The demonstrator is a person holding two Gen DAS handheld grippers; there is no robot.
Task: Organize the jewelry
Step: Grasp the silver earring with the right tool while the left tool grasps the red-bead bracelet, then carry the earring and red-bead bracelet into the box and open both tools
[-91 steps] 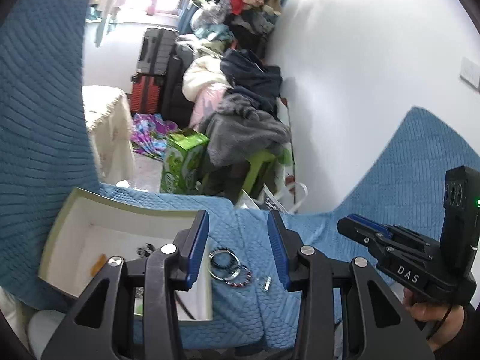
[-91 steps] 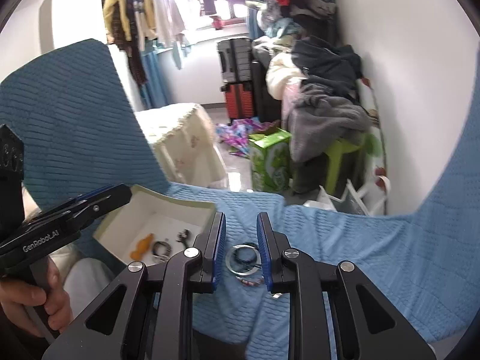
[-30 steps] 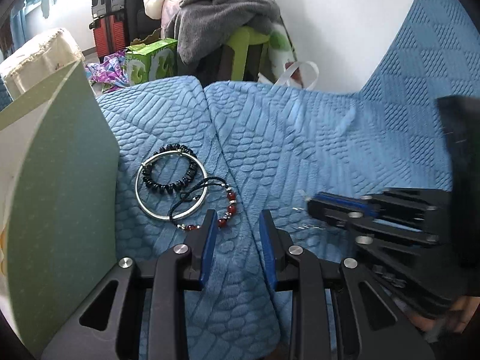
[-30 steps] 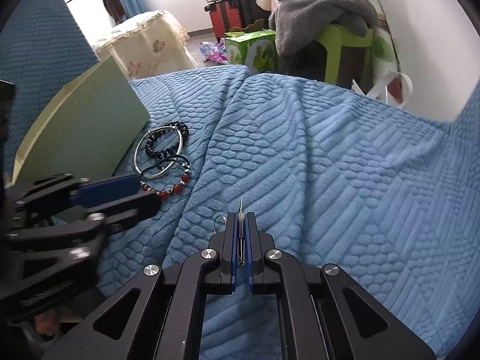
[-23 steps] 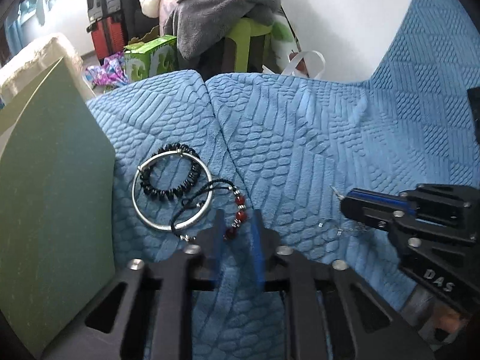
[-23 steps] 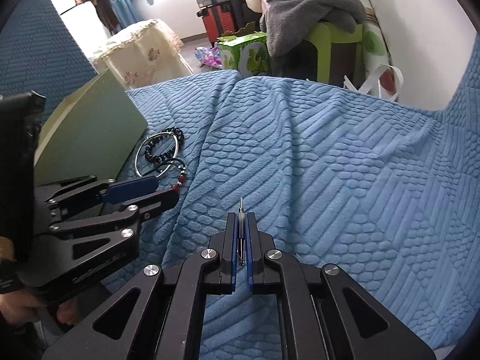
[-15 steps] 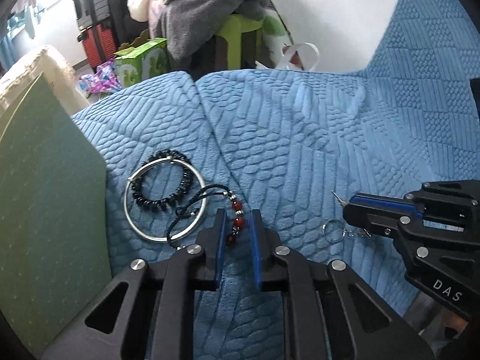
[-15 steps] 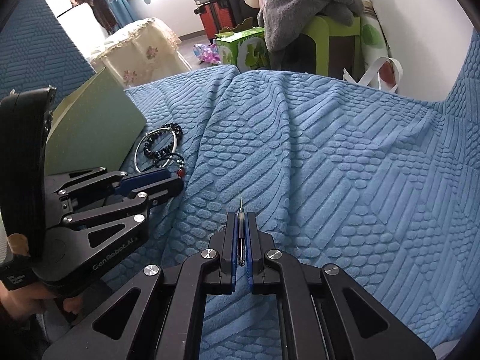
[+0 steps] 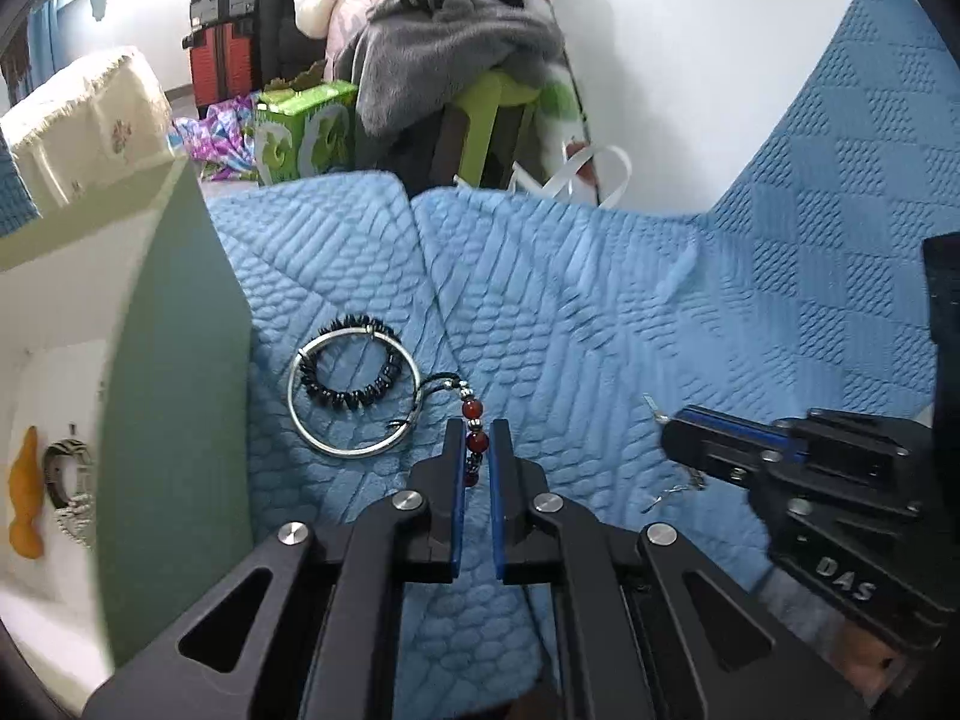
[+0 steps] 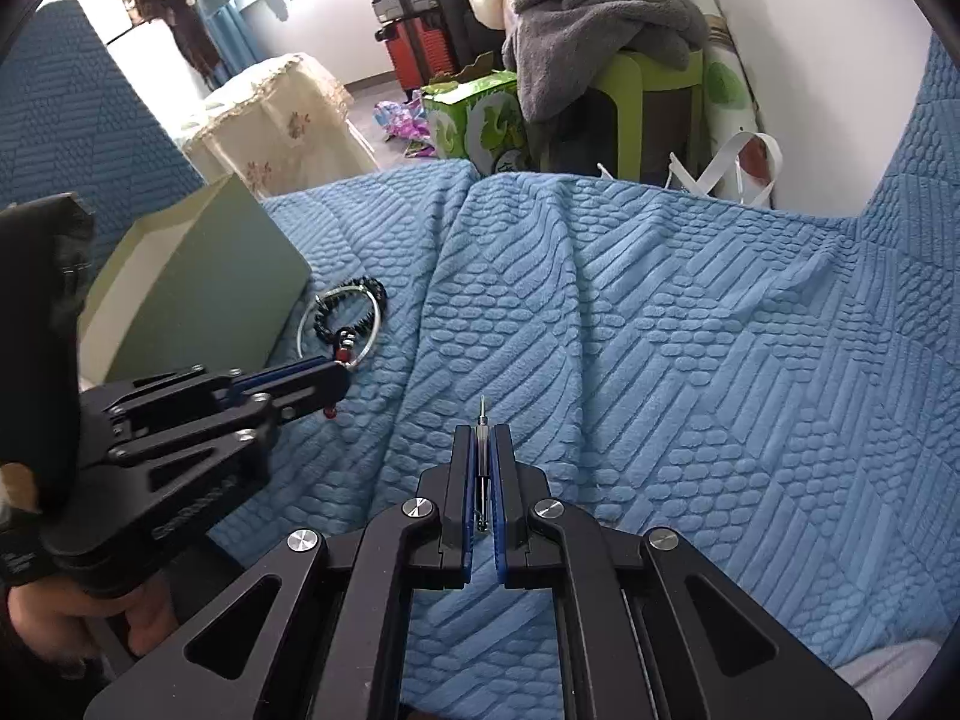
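My left gripper (image 9: 477, 441) is shut on the red bead bracelet (image 9: 473, 420), whose black cord trails to the silver bangle (image 9: 351, 393). A black bead bracelet (image 9: 351, 387) lies inside the bangle on the blue blanket (image 9: 600, 312). My right gripper (image 10: 479, 441) is shut on a thin silver earring (image 10: 482, 420); in the left wrist view the right gripper (image 9: 672, 423) hovers at the right with the earring's hook dangling (image 9: 675, 489). The green-sided box (image 9: 174, 396) stands to the left, with an orange piece (image 9: 24, 495) and a striped ring (image 9: 66, 471) inside.
In the right wrist view the left gripper (image 10: 336, 381) sits beside the bangle (image 10: 345, 324) and box (image 10: 204, 288). Beyond the blanket's far edge are a green carton (image 10: 474, 114), a green stool with grey clothes (image 10: 600, 18), suitcases and a white wall.
My left gripper closed on the red bead bracelet and lifted slightly, so the box interior shows. My right gripper rose with the earring held.
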